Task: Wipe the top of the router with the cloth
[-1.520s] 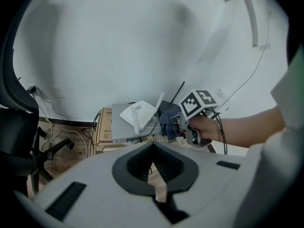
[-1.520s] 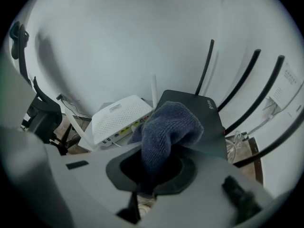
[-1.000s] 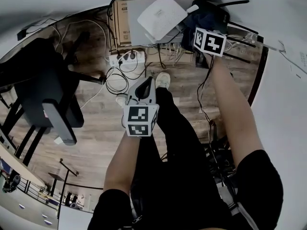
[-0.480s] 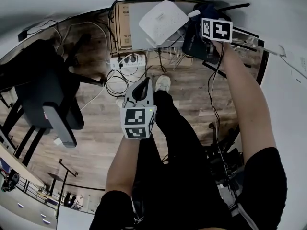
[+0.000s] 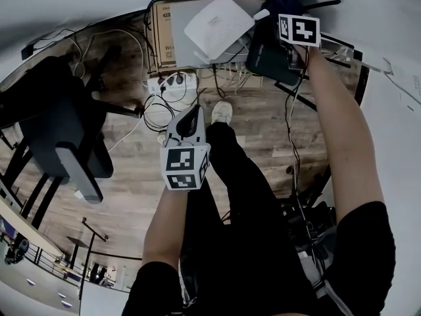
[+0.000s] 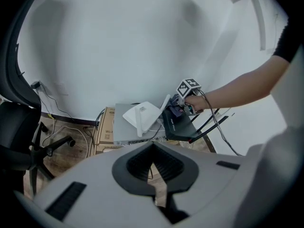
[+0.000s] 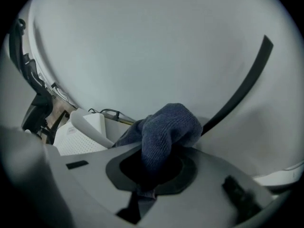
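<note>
The right tongs point(image 7: 151, 172) clamp a dark blue cloth point(image 7: 167, 125), which bulges out ahead of the jaws. They hold it at the far edge of the black router point(image 5: 268, 50), at 1 o'clock in the head view. The left tongs point(image 6: 153, 161) hang closed and empty near the centre, well apart. The wipe looks under way, and the near part of the top probably remains.

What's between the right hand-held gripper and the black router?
A blue cloth, clamped in the right hand-held gripper by the black router; the right gripper view shows it.
</note>
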